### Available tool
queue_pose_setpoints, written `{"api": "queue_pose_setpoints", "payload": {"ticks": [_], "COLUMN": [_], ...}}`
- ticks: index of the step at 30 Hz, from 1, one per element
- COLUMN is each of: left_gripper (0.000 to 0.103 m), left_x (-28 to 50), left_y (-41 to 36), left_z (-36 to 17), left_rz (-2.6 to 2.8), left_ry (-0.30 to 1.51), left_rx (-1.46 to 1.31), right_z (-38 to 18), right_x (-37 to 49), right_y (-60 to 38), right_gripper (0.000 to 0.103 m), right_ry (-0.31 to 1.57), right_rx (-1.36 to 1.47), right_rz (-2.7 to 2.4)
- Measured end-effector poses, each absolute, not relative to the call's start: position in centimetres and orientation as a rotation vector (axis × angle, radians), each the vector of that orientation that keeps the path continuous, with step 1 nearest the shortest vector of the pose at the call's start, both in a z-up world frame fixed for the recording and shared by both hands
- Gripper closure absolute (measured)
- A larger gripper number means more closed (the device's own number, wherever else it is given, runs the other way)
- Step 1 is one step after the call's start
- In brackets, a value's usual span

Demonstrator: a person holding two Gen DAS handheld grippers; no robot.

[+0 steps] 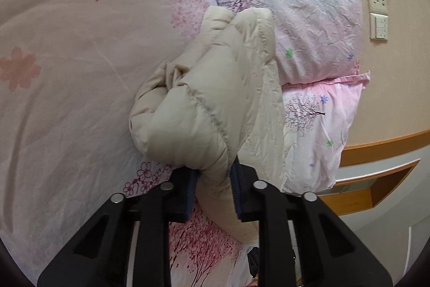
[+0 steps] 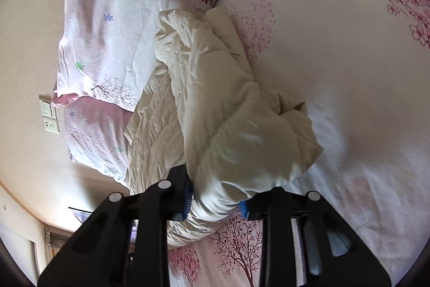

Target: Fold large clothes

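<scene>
Left tongs (image 1: pixel 213 190) and right tongs (image 2: pixel 216 199) each grip the cream jacket (image 1: pixel 204 104), apparently bunched, beside the pillows (image 1: pixel 309 26) on the bed (image 1: pixel 67 88).

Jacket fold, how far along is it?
Early. The jacket is still bunched on the bed, no neat fold visible. In hand: left claw and right claw both grip padded fabric. Left: spreading it flat and folding.

A cream quilted puffer jacket (image 1: pixel 215 88) lies bunched at the centre of the left wrist frame on a bed, its padded folds rumpled and heaped. In the right wrist view the same jacket (image 2: pixel 215 104) runs from upper centre to lower centre, one thick roll raised, its crinkled lining spread flat at left.
</scene>
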State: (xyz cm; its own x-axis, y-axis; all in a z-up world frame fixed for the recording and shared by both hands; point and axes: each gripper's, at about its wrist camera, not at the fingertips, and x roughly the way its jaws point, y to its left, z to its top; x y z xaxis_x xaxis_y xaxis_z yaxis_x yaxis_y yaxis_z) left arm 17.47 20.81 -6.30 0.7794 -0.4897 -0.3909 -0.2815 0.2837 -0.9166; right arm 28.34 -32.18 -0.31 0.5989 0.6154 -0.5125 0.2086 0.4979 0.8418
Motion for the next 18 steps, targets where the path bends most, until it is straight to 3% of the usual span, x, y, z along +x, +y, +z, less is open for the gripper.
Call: {"api": "queue_pose_setpoints", "payload": {"ticks": [6, 18], "left_gripper": [0.091, 0.094], "left_x": [17.0, 13.5], "left_y": [21.3, 23.4], "left_z": [-4.9, -3.2], "left_rz": [-0.182, -0.177], "left_ry": [0.669, 0.585], "left_rx": [-1.279, -1.251], "right_z": [0.4, 3.0], "right_x": [28.3, 26.5], "right_y": [-31.9, -30.2], "right_gripper": [0.08, 0.082], "right_ry": [0.928, 0.931], "right_rx": [1.028, 0.95], "right_rz": [0.312, 0.413]}}
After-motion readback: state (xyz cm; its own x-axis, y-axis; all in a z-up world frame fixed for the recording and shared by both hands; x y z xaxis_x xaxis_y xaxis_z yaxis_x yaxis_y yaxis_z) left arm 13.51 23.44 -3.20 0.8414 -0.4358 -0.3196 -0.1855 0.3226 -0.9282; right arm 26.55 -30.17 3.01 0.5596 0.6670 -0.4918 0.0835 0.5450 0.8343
